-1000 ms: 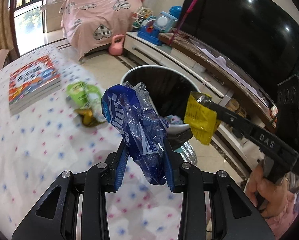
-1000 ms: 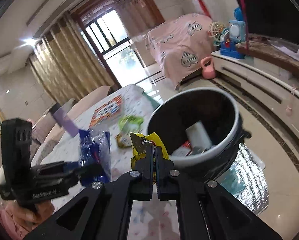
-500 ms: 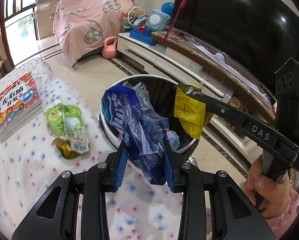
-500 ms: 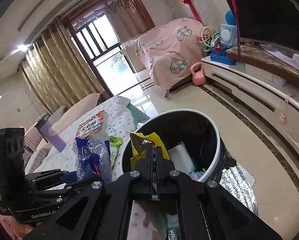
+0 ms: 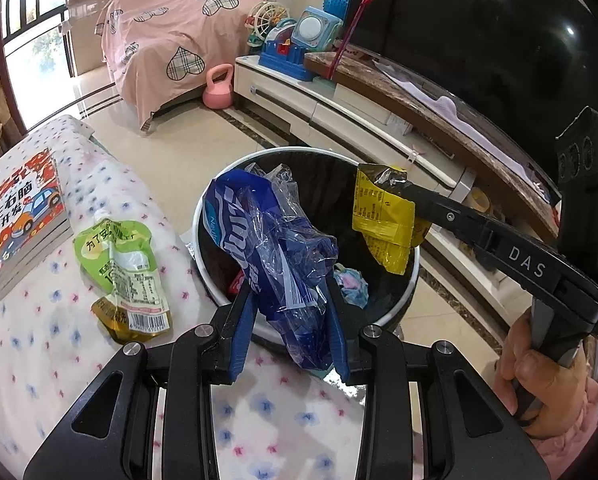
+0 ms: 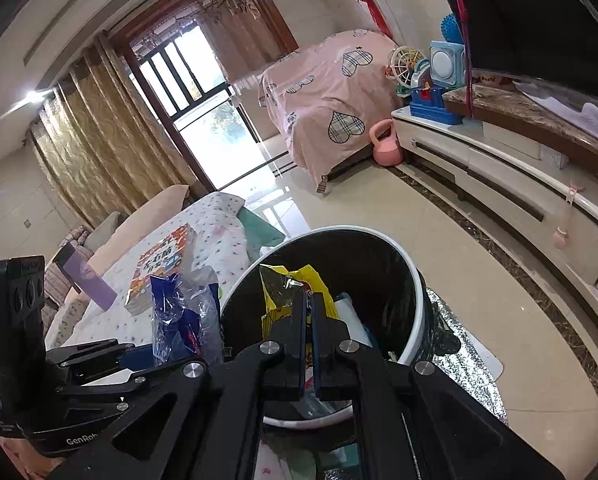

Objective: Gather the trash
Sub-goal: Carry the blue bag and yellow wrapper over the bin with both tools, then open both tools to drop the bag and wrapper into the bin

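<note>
Blue crinkly plastic bag (image 5: 277,248) is pinched between the jaws of the left gripper (image 5: 291,320), hanging right at the near rim of the black trash bin (image 5: 203,204), so letting go there should probably drop it in. Right gripper (image 6: 310,332) is squeezed tight on a yellow snack wrapper (image 5: 383,220), held out over the bin's mouth for the same reason. Bin sits on the floor right up against the spotted tablecloth (image 5: 39,340), handy for both. One green pouch (image 5: 123,276) lies flat on the cloth near a book (image 5: 19,216), looks like it's next.
</note>
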A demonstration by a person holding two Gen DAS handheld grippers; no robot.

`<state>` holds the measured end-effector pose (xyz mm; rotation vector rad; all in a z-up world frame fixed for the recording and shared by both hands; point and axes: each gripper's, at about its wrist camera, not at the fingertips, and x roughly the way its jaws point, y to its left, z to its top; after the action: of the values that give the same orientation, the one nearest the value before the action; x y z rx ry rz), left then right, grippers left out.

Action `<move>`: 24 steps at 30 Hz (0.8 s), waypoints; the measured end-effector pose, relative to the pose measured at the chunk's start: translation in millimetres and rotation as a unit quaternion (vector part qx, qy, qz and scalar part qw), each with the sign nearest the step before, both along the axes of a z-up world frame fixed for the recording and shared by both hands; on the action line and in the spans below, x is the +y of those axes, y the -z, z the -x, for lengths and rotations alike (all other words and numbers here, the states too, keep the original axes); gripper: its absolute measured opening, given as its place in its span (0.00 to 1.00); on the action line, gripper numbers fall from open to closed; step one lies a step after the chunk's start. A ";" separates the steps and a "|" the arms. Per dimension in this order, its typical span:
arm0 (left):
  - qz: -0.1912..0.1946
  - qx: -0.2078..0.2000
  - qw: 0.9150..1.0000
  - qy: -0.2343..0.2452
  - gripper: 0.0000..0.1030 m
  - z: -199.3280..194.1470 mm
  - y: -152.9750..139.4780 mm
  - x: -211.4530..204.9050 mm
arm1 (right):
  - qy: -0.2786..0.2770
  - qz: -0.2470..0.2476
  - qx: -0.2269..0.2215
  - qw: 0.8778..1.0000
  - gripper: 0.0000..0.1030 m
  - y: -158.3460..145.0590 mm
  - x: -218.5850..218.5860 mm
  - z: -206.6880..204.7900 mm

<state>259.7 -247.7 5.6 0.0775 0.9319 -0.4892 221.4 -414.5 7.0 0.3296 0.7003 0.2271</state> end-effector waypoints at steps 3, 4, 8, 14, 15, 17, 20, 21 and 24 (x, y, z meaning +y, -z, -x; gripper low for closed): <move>-0.004 0.003 1.000 0.000 0.31 -5.4 2.4 -2.3 | 0.002 0.000 0.003 1.000 0.02 1.0 -0.2 -2.8; -0.006 0.004 1.000 0.000 0.31 -6.5 3.2 -2.5 | 0.002 0.000 0.003 1.000 0.02 1.2 -0.6 -3.6; -0.009 0.009 1.000 -0.001 0.31 -10.9 5.6 -3.3 | 0.003 0.000 0.008 1.000 0.02 2.5 -1.8 -7.1; -0.013 0.014 1.000 -0.003 0.31 -16.0 7.3 -5.1 | 0.006 0.003 0.015 1.000 0.02 4.8 -3.2 -15.0; -0.013 0.015 1.000 -0.003 0.31 -16.7 7.2 -5.8 | 0.007 0.004 0.017 1.000 0.02 4.9 -3.0 -15.6; -0.015 0.015 1.000 -0.002 0.31 -17.7 7.0 -7.4 | 0.008 0.005 0.020 1.000 0.02 5.4 -2.9 -17.5; -0.017 0.017 1.000 -0.002 0.31 -20.0 8.3 -8.1 | 0.011 0.007 0.020 1.000 0.02 5.2 -4.2 -19.7; -0.018 0.017 1.000 -0.002 0.31 -20.6 8.9 -8.5 | 0.012 0.007 0.021 1.000 0.02 5.0 -4.5 -20.3; -0.022 0.022 1.000 -0.002 0.33 -23.0 11.2 -10.0 | 0.016 0.010 0.023 1.000 0.03 5.9 -6.4 -22.3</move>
<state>282.7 -257.7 -5.6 0.1048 0.9866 -0.4684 243.7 -420.9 1.0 0.3277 0.7421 0.1828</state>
